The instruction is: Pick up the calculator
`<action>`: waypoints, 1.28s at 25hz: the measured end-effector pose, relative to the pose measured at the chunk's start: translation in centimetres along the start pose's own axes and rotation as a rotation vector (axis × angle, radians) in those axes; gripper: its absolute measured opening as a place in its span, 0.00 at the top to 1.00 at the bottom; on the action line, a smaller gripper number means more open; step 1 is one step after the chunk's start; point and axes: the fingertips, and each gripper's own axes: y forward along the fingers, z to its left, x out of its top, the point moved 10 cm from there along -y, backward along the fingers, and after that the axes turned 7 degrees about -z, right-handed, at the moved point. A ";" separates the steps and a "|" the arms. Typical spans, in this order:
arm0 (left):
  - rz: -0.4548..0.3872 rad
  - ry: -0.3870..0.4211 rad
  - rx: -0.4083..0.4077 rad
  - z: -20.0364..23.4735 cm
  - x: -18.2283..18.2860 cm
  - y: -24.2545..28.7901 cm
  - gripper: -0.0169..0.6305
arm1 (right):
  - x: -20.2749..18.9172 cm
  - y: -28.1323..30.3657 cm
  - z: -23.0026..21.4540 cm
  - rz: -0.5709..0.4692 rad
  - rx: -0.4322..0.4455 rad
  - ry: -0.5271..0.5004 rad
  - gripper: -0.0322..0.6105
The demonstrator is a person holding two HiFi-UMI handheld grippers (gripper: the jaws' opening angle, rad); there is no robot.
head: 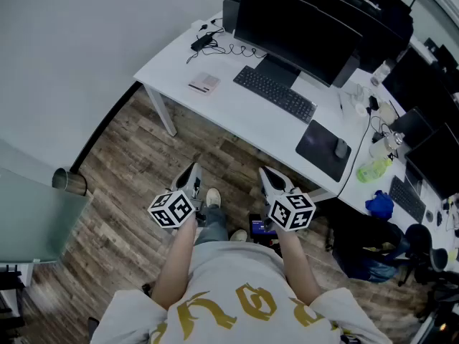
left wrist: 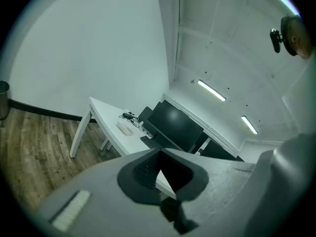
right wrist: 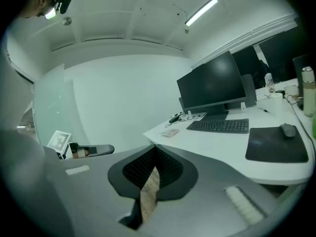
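Step in hand, as judged: the approach, barely begun, since both grippers hang close to the person's body over the wood floor (head: 129, 192), well apart from the desk. To do it well, cross that stretch of floor first. Use the left gripper (left wrist: 159, 150), which is on the calculator's side, and spread its jaws before the reach. Come down with the jaws across the calculator's narrower width and stop short of the cables beyond. Item: white desk (head: 237, 117), its long edge facing the person. Item: calculator (head: 204, 83), small, pale and flat, lying on the desk's left part, left of the keyboard (head: 275, 92) and nearer than the black cables (head: 215, 45). Item: monitor (head: 294, 31), dark, behind the keyboard. Claws: the left gripper has its jaws pressed together at the tips, with nothing between them and touching nothing. The right gripper (right wrist: 154, 146) is likewise closed tip to tip and empty; only a sliver of floor shows through the hollow behind its tips.
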 end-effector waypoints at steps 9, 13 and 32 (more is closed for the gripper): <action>0.000 0.024 0.026 -0.2 0.1 -0.4 0.97 | -0.1 -0.7 0.0 -0.008 0.001 -0.009 0.91; -0.022 0.031 0.068 0.1 0.6 -0.6 0.97 | 0.0 -0.2 0.1 -0.007 -0.005 -0.044 0.91; 0.080 -0.087 0.108 11.6 5.6 14.3 0.85 | 1.1 16.8 -3.3 0.115 -0.091 0.025 0.91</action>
